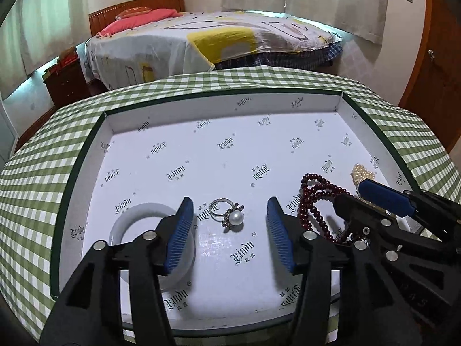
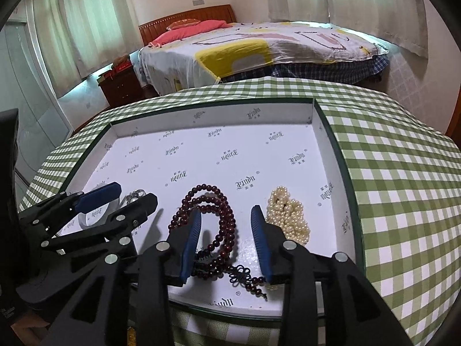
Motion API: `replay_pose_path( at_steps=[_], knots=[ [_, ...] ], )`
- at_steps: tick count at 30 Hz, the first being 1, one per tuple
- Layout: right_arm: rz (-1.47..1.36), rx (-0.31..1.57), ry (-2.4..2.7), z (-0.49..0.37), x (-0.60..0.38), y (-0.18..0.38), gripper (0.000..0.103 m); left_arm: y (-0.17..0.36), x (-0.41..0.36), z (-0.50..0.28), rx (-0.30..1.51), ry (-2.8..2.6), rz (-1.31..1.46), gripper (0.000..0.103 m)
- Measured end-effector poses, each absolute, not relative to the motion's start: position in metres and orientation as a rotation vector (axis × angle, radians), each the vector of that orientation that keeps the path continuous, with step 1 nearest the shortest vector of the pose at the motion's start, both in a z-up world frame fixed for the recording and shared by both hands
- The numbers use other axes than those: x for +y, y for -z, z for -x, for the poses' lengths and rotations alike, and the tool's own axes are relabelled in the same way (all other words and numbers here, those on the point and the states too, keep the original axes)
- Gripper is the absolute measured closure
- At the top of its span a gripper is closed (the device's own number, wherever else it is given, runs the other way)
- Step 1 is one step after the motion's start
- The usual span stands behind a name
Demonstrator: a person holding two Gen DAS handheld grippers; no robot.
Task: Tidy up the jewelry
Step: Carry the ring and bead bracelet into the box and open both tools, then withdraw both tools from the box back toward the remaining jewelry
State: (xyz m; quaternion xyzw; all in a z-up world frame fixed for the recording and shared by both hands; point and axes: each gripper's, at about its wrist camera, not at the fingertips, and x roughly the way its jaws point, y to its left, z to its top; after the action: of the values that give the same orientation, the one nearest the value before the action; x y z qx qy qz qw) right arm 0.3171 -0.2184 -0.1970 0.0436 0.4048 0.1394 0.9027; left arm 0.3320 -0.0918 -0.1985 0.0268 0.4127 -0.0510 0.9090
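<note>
Jewelry is lying in a white box [image 1: 224, 105]: bangle [image 1: 126, 216], ring [image 1: 230, 214], red beads [image 2: 222, 216], pearls [image 2: 291, 216]. Left gripper [image 1: 227, 216] is straddling the ring, fingers spread; right gripper [image 2: 226, 227] is straddling the beads, spread, untouching. Next likely calls for closing on each.

A bed [image 1: 219, 40] with wooden headboard [image 1: 135, 10], a dark nightstand [image 1: 64, 82], and pale curtains [image 2: 86, 20] over daylit windows.
</note>
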Motion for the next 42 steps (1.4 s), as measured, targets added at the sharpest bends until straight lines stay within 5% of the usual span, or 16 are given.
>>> replay_pose_path(
  at_steps=[8,24,42],
  knots=[
    [-0.079,0.79,-0.286,-0.303,-0.22,0.177,0.06,0.17,-0.084,-0.314,0.761,0.093,-0.051,0.037],
    [-0.081,0.69,-0.279,-0.241,-0.226,0.139,0.059,0.121,-0.047,-0.249,0.632,0.062,-0.021,0.036],
    [-0.086,0.767,-0.239,-0.179,-0.243,0.183,0.059,0.164,0.003,-0.172,0.724,-0.03,0.012,0.036]
  ],
)
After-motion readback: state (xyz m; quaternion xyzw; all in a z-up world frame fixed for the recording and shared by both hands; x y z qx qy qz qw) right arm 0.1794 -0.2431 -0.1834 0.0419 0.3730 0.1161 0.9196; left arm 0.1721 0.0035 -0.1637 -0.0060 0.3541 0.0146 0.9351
